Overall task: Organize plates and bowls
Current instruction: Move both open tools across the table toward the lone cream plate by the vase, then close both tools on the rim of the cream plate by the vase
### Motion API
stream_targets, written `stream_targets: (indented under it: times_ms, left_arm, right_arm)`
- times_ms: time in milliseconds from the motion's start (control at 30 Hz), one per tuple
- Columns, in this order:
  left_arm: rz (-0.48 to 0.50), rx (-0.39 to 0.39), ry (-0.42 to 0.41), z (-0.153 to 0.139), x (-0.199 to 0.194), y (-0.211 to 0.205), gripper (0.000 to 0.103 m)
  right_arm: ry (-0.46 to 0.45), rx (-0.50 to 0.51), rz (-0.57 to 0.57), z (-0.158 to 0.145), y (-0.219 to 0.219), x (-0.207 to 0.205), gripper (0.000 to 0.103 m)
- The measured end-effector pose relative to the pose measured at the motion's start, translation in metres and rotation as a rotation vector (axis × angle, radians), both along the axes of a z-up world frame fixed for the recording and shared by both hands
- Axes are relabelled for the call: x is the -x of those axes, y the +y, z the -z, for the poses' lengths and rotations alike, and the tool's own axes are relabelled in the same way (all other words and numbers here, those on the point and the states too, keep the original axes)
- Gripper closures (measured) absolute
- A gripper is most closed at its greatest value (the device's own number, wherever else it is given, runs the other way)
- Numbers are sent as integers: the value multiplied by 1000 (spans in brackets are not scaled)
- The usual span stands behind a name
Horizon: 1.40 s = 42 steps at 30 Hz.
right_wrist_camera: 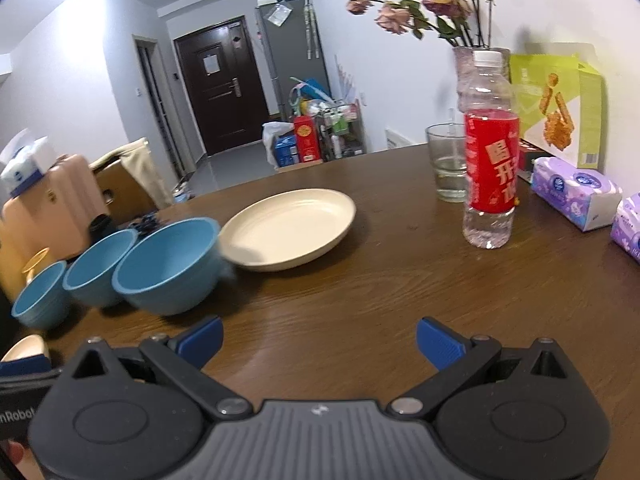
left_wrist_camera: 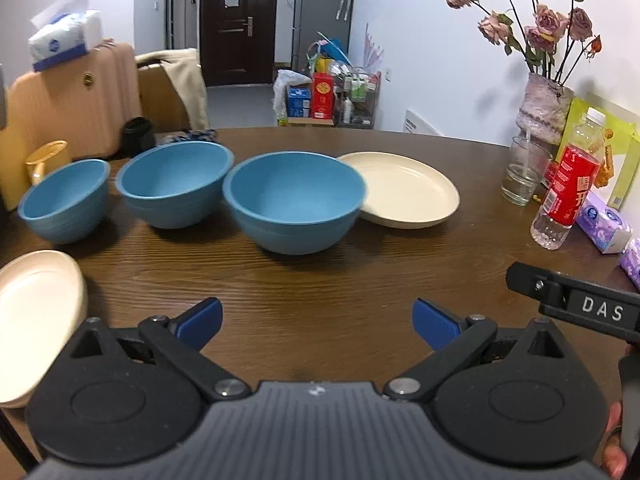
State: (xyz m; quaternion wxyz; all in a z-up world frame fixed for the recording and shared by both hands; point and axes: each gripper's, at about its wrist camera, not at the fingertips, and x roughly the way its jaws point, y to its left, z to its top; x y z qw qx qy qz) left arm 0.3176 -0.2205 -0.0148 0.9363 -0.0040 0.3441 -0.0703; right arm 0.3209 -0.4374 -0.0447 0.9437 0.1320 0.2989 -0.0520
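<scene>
Three blue bowls stand in a row on the brown table: a small one at the left, a middle one, and the nearest one. A cream plate lies just right of the nearest bowl, its left rim behind the bowl. Another cream plate lies at the table's left edge. My left gripper hovers open over bare wood in front of the bowls, holding nothing. My right gripper is open and empty too, short of the bowls and plate.
At the right stand a red-labelled water bottle, a drinking glass, a vase of dried roses, tissue packs and a green snack box. A pink suitcase and a yellow cup sit beyond the left edge.
</scene>
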Motion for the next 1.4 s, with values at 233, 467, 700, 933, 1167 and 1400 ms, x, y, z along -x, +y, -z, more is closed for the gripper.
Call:
stream_targets:
  times_ms: [233,467,700,933,1167,1400]
  left_arm:
    - [33,9,7,12,-29,-42,0]
    - [67,11,14,17,-56,-73,0]
    - [126,-17,-50,-22,-66,-77,0]
    - [84,-100,-109,-70,-123,-61,0]
    - [104,-127,138,-55,-240,-62,0]
    - [59,-196,209,-31,-305,-69,0]
  right_arm:
    - [-19,-7,33,5,-35,-29,0]
    - [-34,-16,68,7,-62,-61,0]
    - [-96,-45,82,-11,-80,-84,0]
    - [-80,-34,77,-21,-65,-126,0]
    - [36,-129,122,-5,-60,-188,0]
    - [112,-155,145,23,-58,-226,2]
